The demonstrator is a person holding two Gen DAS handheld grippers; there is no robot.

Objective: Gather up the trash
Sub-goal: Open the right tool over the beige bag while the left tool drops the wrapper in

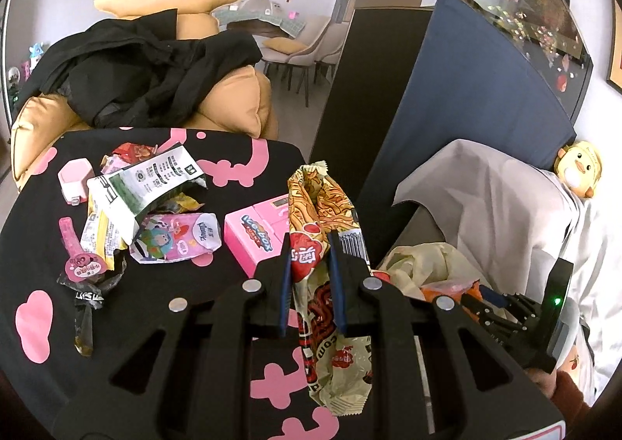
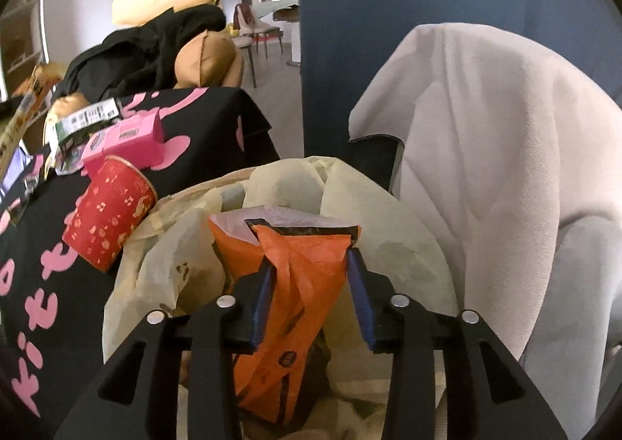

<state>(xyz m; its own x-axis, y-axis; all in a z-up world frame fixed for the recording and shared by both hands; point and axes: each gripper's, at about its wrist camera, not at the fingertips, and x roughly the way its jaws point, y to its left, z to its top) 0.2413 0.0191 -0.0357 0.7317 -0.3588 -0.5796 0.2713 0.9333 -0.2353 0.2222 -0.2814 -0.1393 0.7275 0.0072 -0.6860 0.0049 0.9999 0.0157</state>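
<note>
My left gripper (image 1: 310, 245) clamps a noodle wrapper (image 1: 322, 206) at 12 o'clock above the table (image 1: 35, 284), while my right gripper (image 2: 309, 269), fingers apart, straddles an orange bag (image 2: 295, 265) over the trash bag (image 2: 388, 214).

Right claw (image 2: 309, 273) open around orange wrapper (image 2: 287, 276), above cream-lined trash bag (image 2: 388, 206); red cup (image 2: 109, 214) beside.

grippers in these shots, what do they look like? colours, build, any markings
Both the left gripper and right gripper are matte black plastic with cut-out linkage bars, round silver pivot pins and blue finger pads. No printed markings show. The right one's body carries a green LED.
</note>
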